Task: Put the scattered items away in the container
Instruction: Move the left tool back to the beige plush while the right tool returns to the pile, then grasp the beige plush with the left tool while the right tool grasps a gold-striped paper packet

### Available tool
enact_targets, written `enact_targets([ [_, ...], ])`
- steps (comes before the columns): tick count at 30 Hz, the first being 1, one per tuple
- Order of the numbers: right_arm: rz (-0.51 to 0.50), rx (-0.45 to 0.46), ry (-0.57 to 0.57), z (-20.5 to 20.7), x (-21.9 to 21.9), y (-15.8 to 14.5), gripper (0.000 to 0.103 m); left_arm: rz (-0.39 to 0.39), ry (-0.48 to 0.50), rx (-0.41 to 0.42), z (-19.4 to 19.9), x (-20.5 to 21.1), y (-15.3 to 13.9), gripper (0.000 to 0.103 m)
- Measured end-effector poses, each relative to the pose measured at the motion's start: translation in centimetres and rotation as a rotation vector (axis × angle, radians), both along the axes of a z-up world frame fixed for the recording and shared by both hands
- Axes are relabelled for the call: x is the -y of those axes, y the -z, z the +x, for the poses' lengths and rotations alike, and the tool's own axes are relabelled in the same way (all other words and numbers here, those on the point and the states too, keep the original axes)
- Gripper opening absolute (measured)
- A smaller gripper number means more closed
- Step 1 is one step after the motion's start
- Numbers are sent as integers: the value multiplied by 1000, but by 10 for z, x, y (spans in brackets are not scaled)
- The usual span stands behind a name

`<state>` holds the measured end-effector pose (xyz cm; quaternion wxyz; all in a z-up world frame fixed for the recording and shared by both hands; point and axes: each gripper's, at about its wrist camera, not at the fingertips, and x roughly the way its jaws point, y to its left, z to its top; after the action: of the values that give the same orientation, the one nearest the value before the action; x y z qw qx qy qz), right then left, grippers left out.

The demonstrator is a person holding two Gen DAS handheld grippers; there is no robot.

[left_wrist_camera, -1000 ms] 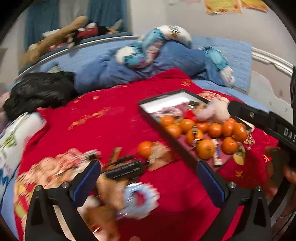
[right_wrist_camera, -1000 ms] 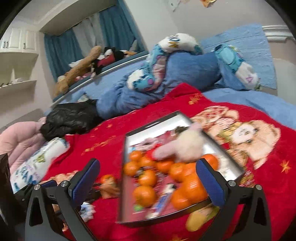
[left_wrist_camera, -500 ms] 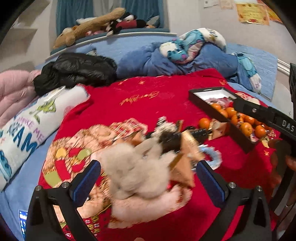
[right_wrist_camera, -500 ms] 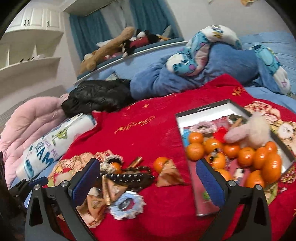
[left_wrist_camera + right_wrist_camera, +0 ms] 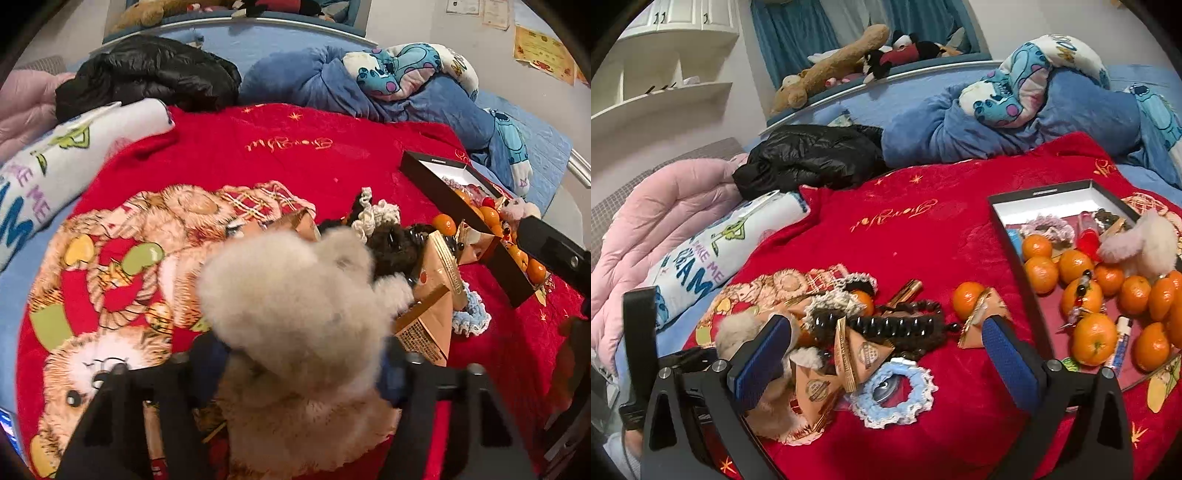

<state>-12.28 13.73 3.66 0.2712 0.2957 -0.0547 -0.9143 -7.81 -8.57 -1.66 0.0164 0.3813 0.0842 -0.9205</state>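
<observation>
Plush red blanket (image 5: 332,162) underlies left gripper (image 5: 299,354), just closing around fluffy cream pom-pom (image 5: 295,295).

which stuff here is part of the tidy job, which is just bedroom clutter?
Job:
- black shallow box holding oranges
- beige fluffy pom-pom between the left gripper jaws
- loose orange mandarin
- blue crocheted scrunchie
- brown triangular snack packets
- black beaded strand

Lying about:
- black puffer jacket
- pink quilt
- blue cartoon blanket

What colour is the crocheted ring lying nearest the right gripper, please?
The crocheted ring is light blue with white edging; right wrist view.
</observation>
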Motion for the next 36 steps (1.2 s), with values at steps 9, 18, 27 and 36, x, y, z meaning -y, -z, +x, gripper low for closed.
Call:
enact_targets([
  [9, 56, 23, -49, -2, 18, 12, 103, 32, -4, -14, 6, 2, 0, 56],
  [18, 109, 32, -85, -7, 40, 23, 88, 28, 18, -31, 26, 9, -2, 55],
  [27, 175, 89, -93, -18, 58, 42, 53, 30, -12, -68, 47, 25, -9, 54],
  [36, 160, 105, -92, -21, 56, 44, 34, 18, -37, -89, 56, 34, -12, 53],
])
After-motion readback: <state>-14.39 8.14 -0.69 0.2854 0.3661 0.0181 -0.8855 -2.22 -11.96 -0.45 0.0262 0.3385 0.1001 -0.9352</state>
